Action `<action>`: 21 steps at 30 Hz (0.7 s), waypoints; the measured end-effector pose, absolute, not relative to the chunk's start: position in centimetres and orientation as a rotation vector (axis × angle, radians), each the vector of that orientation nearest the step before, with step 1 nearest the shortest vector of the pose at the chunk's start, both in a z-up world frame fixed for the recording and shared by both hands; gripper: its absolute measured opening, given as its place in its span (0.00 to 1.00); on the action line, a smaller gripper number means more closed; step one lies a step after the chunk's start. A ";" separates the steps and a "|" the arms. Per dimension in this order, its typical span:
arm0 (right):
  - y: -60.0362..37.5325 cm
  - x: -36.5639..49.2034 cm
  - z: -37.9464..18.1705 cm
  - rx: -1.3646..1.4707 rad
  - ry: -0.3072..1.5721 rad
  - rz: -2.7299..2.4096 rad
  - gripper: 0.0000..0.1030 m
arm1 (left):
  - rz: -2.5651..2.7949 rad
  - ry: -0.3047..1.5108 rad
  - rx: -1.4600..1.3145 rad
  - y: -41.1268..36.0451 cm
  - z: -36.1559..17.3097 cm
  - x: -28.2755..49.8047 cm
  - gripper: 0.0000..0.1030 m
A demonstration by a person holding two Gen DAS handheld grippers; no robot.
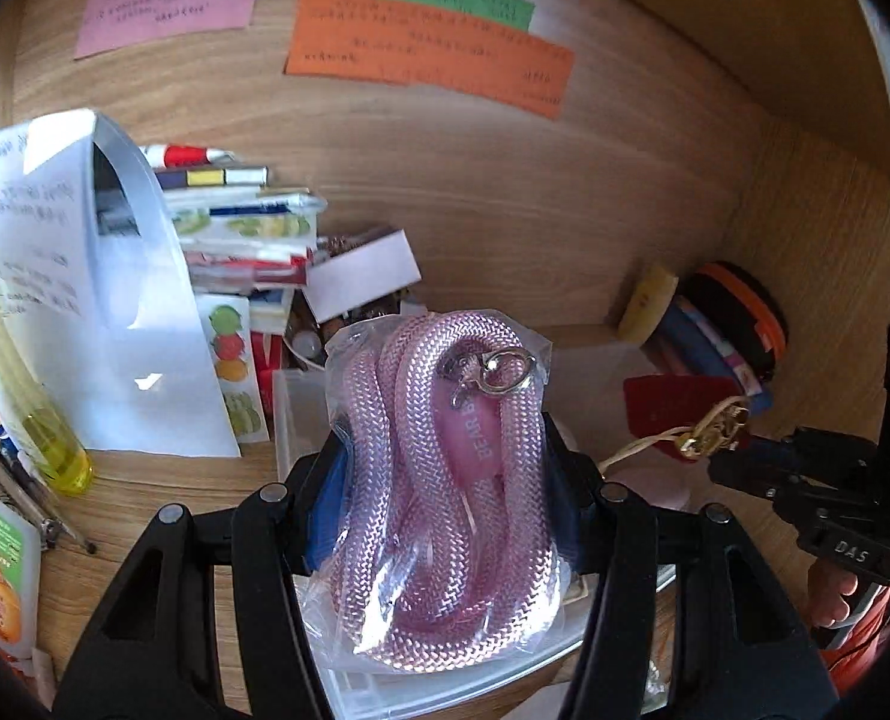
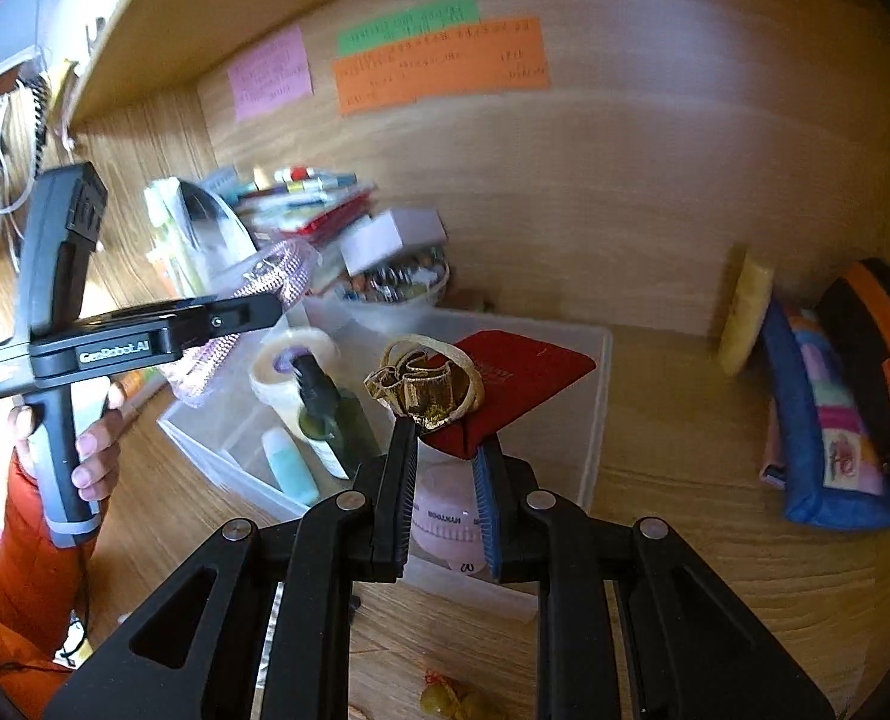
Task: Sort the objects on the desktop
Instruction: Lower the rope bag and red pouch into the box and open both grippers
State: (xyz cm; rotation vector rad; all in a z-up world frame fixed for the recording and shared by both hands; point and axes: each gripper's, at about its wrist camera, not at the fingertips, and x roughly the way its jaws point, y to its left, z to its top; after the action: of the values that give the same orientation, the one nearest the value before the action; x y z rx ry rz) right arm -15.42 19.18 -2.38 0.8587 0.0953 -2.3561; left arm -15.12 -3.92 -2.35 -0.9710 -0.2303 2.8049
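Observation:
My left gripper [image 1: 445,450] is shut on a clear bag of coiled pink rope [image 1: 439,480] with a silver clasp, held above a clear plastic bin [image 1: 292,414]. The same gripper and its bag [image 2: 277,276] show at the left of the right wrist view. My right gripper [image 2: 445,438] is shut on a red velvet pouch [image 2: 505,384] with a gold cord and gold trim, held above the bin [image 2: 595,408]. The pouch [image 1: 679,408] and right gripper [image 1: 721,456] show at the right of the left wrist view.
The bin holds a tape roll [image 2: 289,372], a dark green bottle [image 2: 331,414], a teal tube [image 2: 289,468] and a pink round item [image 2: 445,522]. A stack of packets and boxes [image 1: 241,228] stands at the back left. Pouches [image 2: 829,408] lean at the right wall. Sticky notes [image 1: 427,48] hang on the back panel.

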 end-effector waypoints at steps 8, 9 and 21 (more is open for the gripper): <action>18.4 -16.0 -3.8 0.924 0.128 -2.369 0.18 | 2.772 -0.241 -1.019 -3.7 -3.7 -15.9 0.54; 18.4 -16.0 -3.8 0.924 0.128 -2.372 0.18 | 2.772 -0.242 -1.022 -3.7 -3.7 -16.0 0.54; 18.2 -16.3 -4.3 0.891 0.110 -2.371 0.21 | 2.736 -0.260 -1.030 -4.0 -3.9 -15.3 0.59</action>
State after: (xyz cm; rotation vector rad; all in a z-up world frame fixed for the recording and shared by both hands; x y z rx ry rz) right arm -16.32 18.23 -4.30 0.8907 0.1105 -2.3713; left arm -15.34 -3.96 -3.88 -1.0303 -0.2599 2.7363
